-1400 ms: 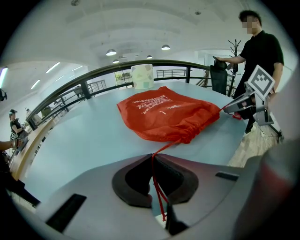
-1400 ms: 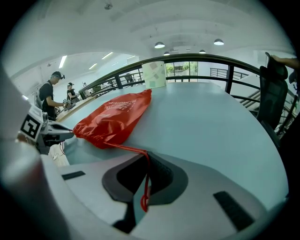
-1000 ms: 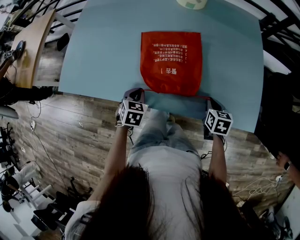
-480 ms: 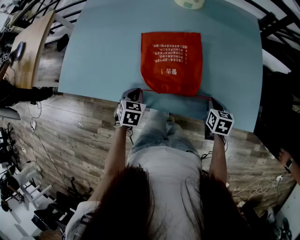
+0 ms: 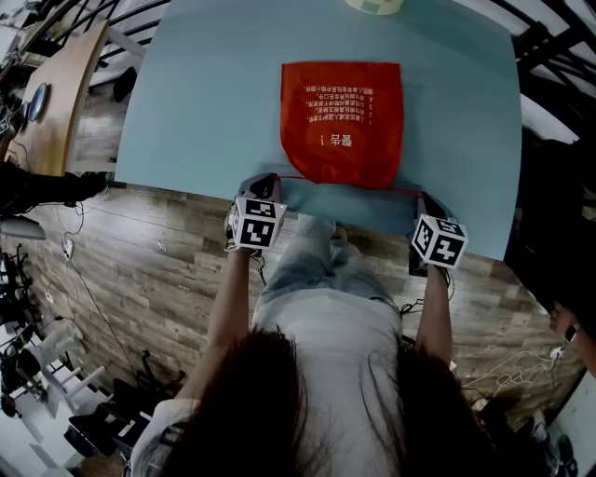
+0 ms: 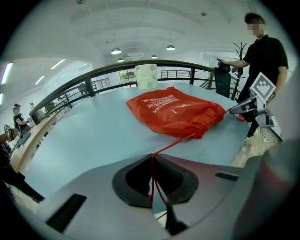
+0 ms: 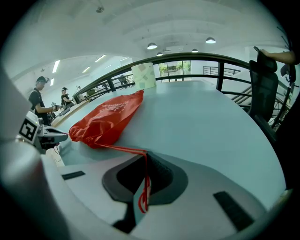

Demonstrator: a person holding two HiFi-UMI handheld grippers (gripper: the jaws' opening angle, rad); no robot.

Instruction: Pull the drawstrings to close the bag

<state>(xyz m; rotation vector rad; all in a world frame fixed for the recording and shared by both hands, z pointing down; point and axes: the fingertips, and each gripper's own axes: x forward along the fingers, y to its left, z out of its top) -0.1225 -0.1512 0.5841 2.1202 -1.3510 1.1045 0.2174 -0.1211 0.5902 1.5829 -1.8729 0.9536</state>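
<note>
A red drawstring bag with white print lies flat on the light blue table, its gathered mouth toward the near edge. Taut red drawstrings run from the mouth to both sides. My left gripper is shut on the left drawstring at the table's near edge, left of the bag. My right gripper is shut on the right drawstring, right of the bag. Loops of cord hang behind each pair of jaws.
A pale cup stands at the table's far edge behind the bag. The table's near edge lies right under both grippers, with wooden floor below. People stand around the room's sides, one at the right.
Both grippers have shifted slightly outward along the near edge, and the bag's mouth looks a little more gathered. Both grips on the strings are unchanged.
</note>
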